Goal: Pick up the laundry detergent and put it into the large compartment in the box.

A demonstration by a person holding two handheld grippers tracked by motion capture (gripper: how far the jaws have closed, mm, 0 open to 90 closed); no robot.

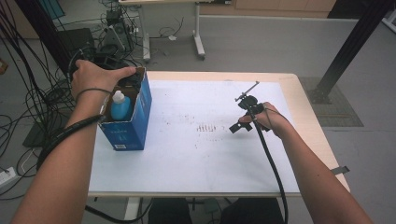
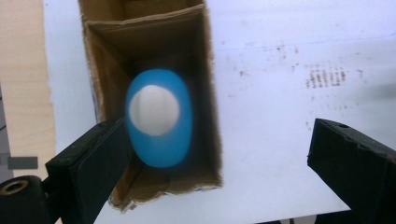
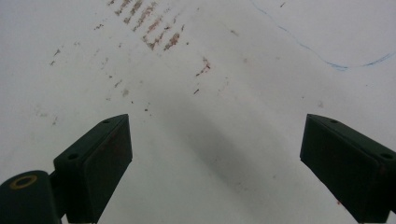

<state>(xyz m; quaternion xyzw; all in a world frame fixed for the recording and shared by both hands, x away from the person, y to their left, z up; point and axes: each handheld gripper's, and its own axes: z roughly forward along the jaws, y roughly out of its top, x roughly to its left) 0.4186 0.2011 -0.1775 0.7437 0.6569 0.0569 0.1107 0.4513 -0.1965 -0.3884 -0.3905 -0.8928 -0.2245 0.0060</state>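
Black rubber-faced pads of the left claw [image 2: 224,172] stand wide apart above an open blue cardboard box [image 1: 127,119], clamped on nothing; the translucent blue plastic bottle with a white cap [image 2: 159,116] stands upright inside the box, straight below the claw and free of both pads. From the high view, that box sits at the table's nine o'clock edge, with the left hand [image 1: 95,77] over its far end.

The bottle looks light and smooth, probably a little slippery, with walls that may give under a hard squeeze. My judgement is that the best hold is across its shoulders just under the cap, or on the cap itself, since the cardboard walls crowd the body closely and leave little room for pads lower down. The box is thin card, open-topped, and would likely tip or slide if the bottle drags on a wall.

The right claw [image 3: 215,163] is likewise spread open and empty, hovering over bare sheet toward three o'clock, its cable trailing back along the forearm.

The wooden table [image 1: 303,107] carries a white sheet [image 1: 196,163] that looks flat and smooth, marked with small reddish-brown smudges near the centre. Beyond twelve o'clock lie a grey floor, another table's legs, and tangled black cables at ten o'clock.
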